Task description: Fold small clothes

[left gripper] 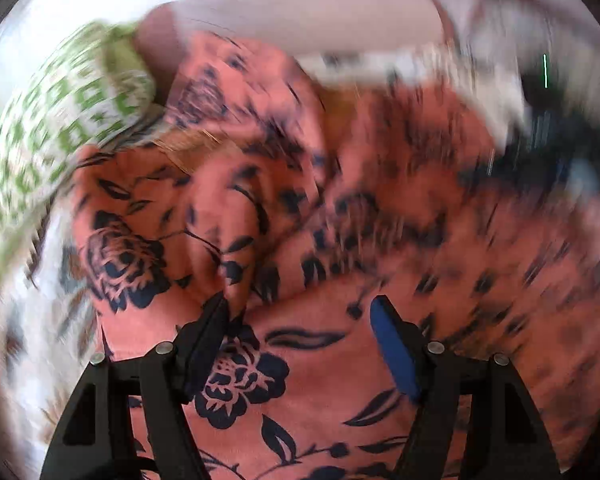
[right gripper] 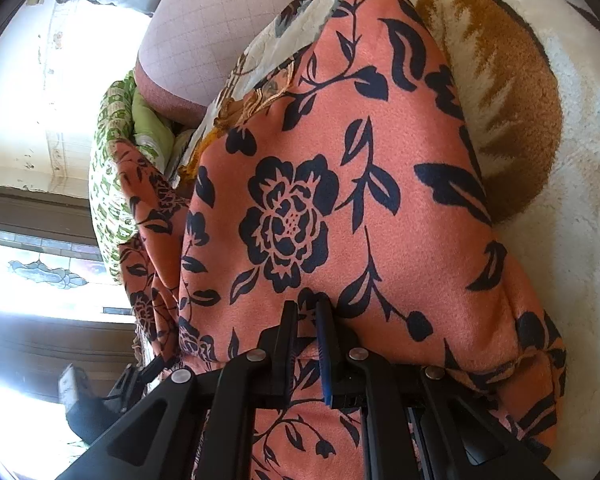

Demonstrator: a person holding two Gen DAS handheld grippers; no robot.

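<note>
A salmon-pink garment with dark navy flowers (left gripper: pixel 300 360) fills the left wrist view, rumpled into folds and blurred toward the right. My left gripper (left gripper: pixel 300 308) hovers just over it, jaws wide apart; a raised fold touches the left finger (left gripper: pixel 214 320), and the blue pad (left gripper: pixel 392 344) is bare. In the right wrist view the same garment (right gripper: pixel 340 200) drapes in a broad smooth sheet. My right gripper (right gripper: pixel 306 314) is shut on the garment's near edge, with cloth pinched between the two close fingers.
A green-and-white patterned cloth (left gripper: pixel 60 132) lies bunched at the left, also green cloth (right gripper: pixel 112 168). A pink checked cushion (right gripper: pixel 220 20) lies behind. A fluffy white and brown blanket (right gripper: pixel 560 220) is under the garment. A bright window (right gripper: pixel 40 264) is at the left.
</note>
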